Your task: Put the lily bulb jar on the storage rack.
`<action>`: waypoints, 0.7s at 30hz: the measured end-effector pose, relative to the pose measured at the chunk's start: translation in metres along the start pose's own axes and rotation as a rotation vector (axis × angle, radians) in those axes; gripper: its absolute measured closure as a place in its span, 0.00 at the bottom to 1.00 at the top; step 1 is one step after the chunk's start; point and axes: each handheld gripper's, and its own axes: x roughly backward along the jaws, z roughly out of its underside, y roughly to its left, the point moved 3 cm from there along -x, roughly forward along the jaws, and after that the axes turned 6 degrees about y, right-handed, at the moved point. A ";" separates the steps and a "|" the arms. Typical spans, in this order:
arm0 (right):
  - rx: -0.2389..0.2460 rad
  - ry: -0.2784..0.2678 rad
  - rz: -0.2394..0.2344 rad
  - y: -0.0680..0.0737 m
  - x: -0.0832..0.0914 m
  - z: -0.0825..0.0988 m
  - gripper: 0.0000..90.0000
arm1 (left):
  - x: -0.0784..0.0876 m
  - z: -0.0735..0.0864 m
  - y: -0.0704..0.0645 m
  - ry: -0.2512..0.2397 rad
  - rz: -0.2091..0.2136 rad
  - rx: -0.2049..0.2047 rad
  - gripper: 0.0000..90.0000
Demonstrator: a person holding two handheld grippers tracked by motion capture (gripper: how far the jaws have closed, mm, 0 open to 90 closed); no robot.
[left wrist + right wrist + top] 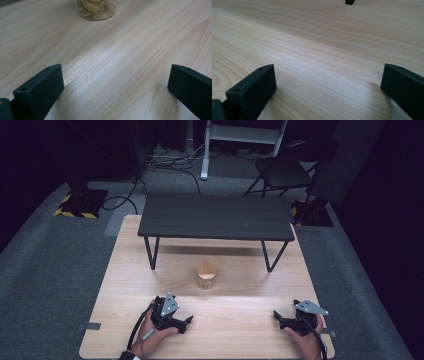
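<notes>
Wide-open left hand-held gripper (115, 82) rests on table, jar (96, 9) well ahead, apart.

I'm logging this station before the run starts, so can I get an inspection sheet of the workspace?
Surface: light wooden table, bare wood between the grippers.
Job's things: clear jar with wooden lid, upright mid-table, holding pale dried pieces; untouched.
Clutter: small black bench standing on the table's far half.
Grippers: left gripper and right gripper rest near the front edge, jaws wide apart, nothing between them.
Cables: one cable trails from the left gripper; floor cables beyond the table.
Surroundings: grey carpet, folding chair, dark room.
</notes>
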 end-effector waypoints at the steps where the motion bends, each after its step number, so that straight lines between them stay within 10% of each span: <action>1: 0.000 0.000 0.000 0.000 0.000 0.000 0.00 | 0.000 0.000 0.000 0.000 0.000 0.000 0.01; 21: -0.002 0.000 0.002 0.000 0.000 0.000 0.00 | -0.004 -0.055 0.019 -0.025 -0.004 0.006 0.02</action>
